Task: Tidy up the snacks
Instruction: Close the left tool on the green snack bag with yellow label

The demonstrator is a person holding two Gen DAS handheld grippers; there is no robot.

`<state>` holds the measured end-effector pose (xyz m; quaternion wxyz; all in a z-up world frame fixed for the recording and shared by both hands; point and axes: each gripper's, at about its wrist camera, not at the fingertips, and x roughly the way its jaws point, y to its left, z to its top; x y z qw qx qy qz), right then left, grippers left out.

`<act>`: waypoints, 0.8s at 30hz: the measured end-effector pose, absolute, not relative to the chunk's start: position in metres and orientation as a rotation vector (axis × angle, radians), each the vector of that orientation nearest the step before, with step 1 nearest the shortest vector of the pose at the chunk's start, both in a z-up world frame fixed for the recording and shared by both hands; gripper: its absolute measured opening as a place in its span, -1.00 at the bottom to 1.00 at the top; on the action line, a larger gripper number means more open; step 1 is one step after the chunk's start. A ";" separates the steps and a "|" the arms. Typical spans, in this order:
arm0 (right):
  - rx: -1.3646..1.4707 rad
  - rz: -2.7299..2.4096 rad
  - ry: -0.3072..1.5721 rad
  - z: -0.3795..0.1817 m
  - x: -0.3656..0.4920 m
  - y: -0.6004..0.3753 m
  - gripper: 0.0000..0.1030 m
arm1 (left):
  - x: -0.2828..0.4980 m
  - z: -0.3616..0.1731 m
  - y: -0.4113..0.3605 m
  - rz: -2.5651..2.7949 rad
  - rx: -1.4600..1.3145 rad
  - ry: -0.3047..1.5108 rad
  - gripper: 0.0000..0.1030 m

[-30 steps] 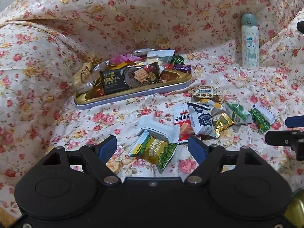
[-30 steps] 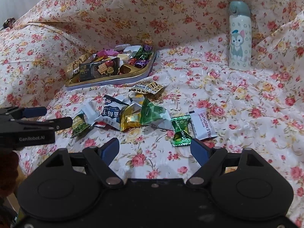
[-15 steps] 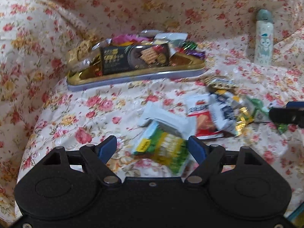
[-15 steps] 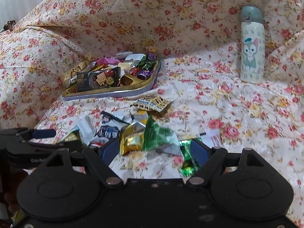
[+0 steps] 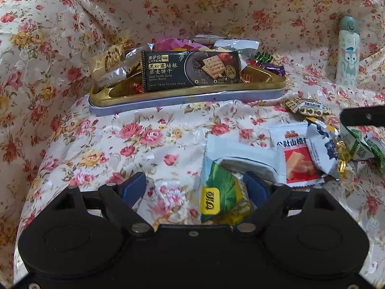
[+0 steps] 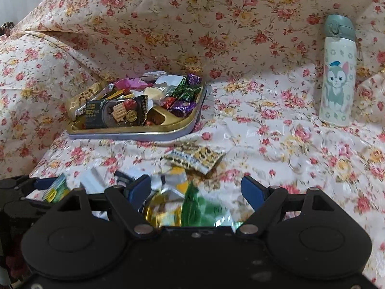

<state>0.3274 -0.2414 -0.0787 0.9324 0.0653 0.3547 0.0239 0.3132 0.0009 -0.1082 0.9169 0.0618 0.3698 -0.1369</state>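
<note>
A gold tin tray (image 5: 182, 94) (image 6: 134, 133) full of wrapped snacks stands at the back on the floral cloth, with a black biscuit packet (image 5: 190, 71) leaning at its front. Loose snacks lie in front of it. My left gripper (image 5: 195, 189) is open and low over a green-yellow packet (image 5: 221, 195), which lies between its fingers next to a white packet (image 5: 240, 154). My right gripper (image 6: 196, 189) is open and low over a gold wrapper (image 6: 161, 212) and a green wrapper (image 6: 202, 209). A gold-black packet (image 6: 192, 156) lies just ahead of it.
A white cartoon-cat bottle (image 5: 347, 53) (image 6: 338, 72) stands upright at the back right. A red-white packet (image 5: 296, 154) and a blue-white packet (image 5: 322, 151) lie right of the left gripper. The floral cloth rises behind the tray and at the left.
Both grippers have moved forward and down toward the loose snacks. The green-yellow packet now lies between the left fingers, and the gold and green wrappers lie between the right fingers.
</note>
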 end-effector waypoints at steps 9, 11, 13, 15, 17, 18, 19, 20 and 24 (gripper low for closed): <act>0.124 0.040 0.745 -0.079 0.377 -0.230 0.67 | 0.311 -0.114 0.001 -0.280 0.124 0.702 0.85; 0.131 0.033 0.755 -0.081 0.390 -0.226 0.65 | 0.311 -0.114 0.001 -0.281 0.123 0.699 0.85; 0.140 0.019 0.776 -0.083 0.402 -0.224 0.64 | 0.311 -0.115 0.001 -0.281 0.123 0.697 0.85; 0.151 -0.003 0.807 -0.087 0.412 -0.224 0.62 | 0.310 -0.115 0.001 -0.281 0.123 0.695 0.85; 0.156 -0.027 0.846 -0.091 0.417 -0.228 0.57 | 0.310 -0.115 0.002 -0.283 0.119 0.696 0.85; 0.154 -0.039 0.864 -0.093 0.418 -0.231 0.54 | 0.311 -0.115 0.002 -0.286 0.117 0.697 0.85; 0.153 -0.048 0.875 -0.094 0.416 -0.234 0.53 | 0.311 -0.115 0.002 -0.288 0.116 0.699 0.85; 0.153 -0.058 0.884 -0.095 0.414 -0.238 0.53 | 0.311 -0.115 0.003 -0.291 0.113 0.700 0.85; 0.138 -0.106 0.916 -0.099 0.399 -0.257 0.53 | 0.310 -0.115 0.005 -0.302 0.096 0.701 0.83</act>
